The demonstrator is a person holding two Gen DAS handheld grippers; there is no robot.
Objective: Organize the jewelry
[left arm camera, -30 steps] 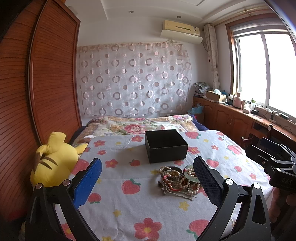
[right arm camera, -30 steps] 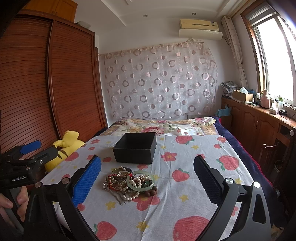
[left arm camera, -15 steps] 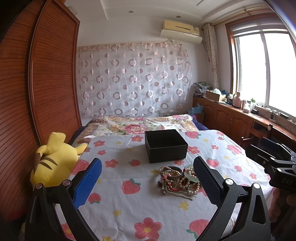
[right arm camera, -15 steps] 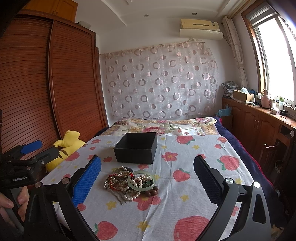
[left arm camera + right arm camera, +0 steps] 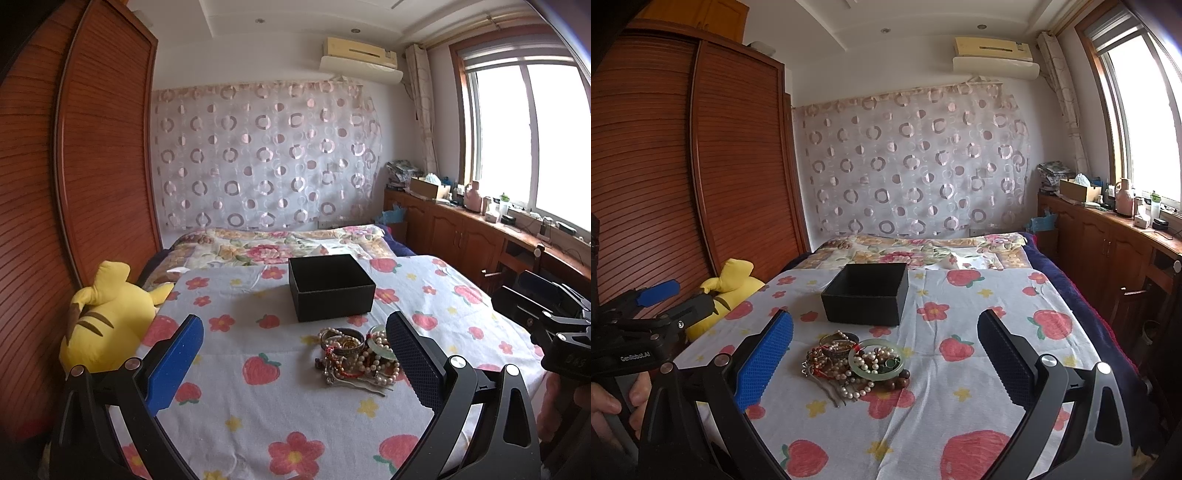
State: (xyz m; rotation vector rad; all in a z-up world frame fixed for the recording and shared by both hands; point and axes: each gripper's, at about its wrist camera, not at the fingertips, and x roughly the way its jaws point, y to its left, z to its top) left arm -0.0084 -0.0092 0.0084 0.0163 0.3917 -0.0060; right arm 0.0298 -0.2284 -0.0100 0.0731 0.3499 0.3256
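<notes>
left gripper [image 5: 293,349]: spread wide, holding nothing; jewelry pile [image 5: 356,354] just inside right finger
right gripper [image 5: 884,349]: spread wide, holding nothing; black box [image 5: 866,293] ahead, beyond pile

Jewelry pile [image 5: 356,356] tangled, pieces indistinct; right edge hidden behind left gripper fingers [image 5: 413,363].

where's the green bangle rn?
The green bangle lies on the right edge of the jewelry pile, on the strawberry-print cloth, nearer than the black box. The right wrist view shows it best.

Barely anything shifts — the right wrist view edges slightly toward the black box [image 5: 865,293].
</notes>
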